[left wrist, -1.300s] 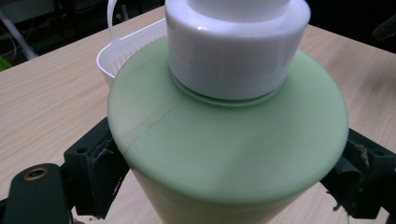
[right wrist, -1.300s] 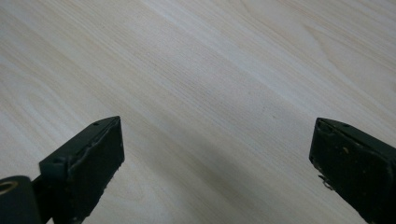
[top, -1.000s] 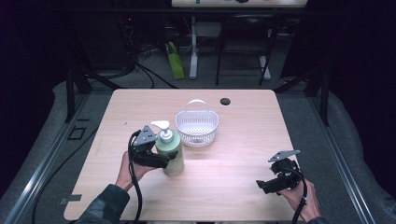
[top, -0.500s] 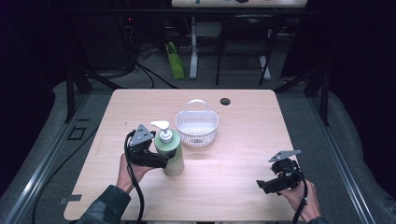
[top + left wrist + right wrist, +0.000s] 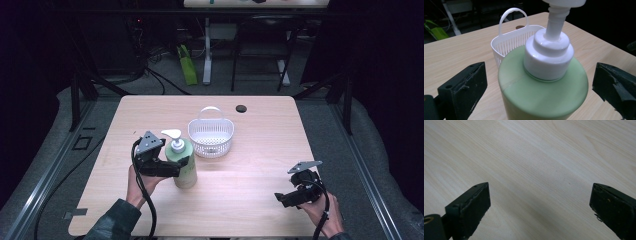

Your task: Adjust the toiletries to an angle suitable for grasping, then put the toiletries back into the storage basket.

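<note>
A pale green pump bottle (image 5: 185,172) with a white pump head stands upright on the wooden table (image 5: 260,150), left of the middle. My left gripper (image 5: 181,164) reaches in from the bottle's left, one jaw on either side of it. In the left gripper view the bottle (image 5: 541,100) sits between the jaws with a gap on each side; the left gripper (image 5: 539,87) is open, its jaws having just been opening. My right gripper (image 5: 282,196) is low over the table's front right, and in its own view the right gripper (image 5: 540,207) is open over bare wood.
A white slotted basket (image 5: 211,136) with a handle stands just behind and right of the bottle, also in the left gripper view as the basket (image 5: 509,41). A small black round disc (image 5: 241,108) lies near the far edge.
The left gripper's jaws have spread off the bottle and the hand has drawn back slightly to the left. The bottle stays upright in place. The right gripper has not moved.
</note>
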Demonstrator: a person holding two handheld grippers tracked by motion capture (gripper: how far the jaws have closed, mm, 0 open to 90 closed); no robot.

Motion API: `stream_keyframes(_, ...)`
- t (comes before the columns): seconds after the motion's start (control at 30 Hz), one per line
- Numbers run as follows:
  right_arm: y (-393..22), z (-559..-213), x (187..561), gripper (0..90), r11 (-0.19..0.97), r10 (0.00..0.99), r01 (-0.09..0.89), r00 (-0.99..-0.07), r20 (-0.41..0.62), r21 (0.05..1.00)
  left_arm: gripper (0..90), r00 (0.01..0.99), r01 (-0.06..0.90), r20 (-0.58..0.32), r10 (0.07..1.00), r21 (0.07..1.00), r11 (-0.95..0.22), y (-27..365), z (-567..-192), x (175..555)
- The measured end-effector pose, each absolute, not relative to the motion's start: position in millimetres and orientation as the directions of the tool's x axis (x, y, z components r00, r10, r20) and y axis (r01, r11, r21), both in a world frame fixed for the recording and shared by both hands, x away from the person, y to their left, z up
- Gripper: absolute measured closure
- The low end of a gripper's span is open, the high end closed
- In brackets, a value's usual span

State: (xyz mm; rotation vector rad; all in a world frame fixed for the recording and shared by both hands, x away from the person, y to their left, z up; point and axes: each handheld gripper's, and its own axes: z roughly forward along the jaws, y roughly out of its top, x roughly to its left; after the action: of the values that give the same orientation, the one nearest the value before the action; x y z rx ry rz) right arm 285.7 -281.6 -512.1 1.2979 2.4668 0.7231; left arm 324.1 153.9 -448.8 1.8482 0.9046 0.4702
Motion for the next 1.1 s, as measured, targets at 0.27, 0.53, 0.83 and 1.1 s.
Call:
stream_keyframes(0.27, -281, -512, 286, 3.0, 0.479, 0.824, 0.693, -0.566, -0.003, 0.539, 0.0, 0.622, 0.364, -0.06, 0.78, 0.905, -0.221, 147, -441, 320)
stream_keyframes(0.53, -281, -512, 286, 3.2, 0.479, 0.823, 0.693, -0.568, -0.002, 0.539, 0.0, 0.607, 0.358, -0.065, 0.792, 0.912, -0.2, 140, -437, 318)
stream_keyframes(0.83, -281, -513, 286, 3.7, 0.48, 0.822, 0.694, -0.569, 0.001, 0.537, 0.0, 0.584, 0.337, -0.045, 0.811, 0.922, -0.191, 130, -433, 318)
stream_keyframes(1.1, -282, -512, 285, 4.0, 0.478, 0.822, 0.692, -0.57, 0.003, 0.541, 12.8, 0.575, 0.296, -0.028, 0.817, 0.939, -0.176, 127, -429, 315)
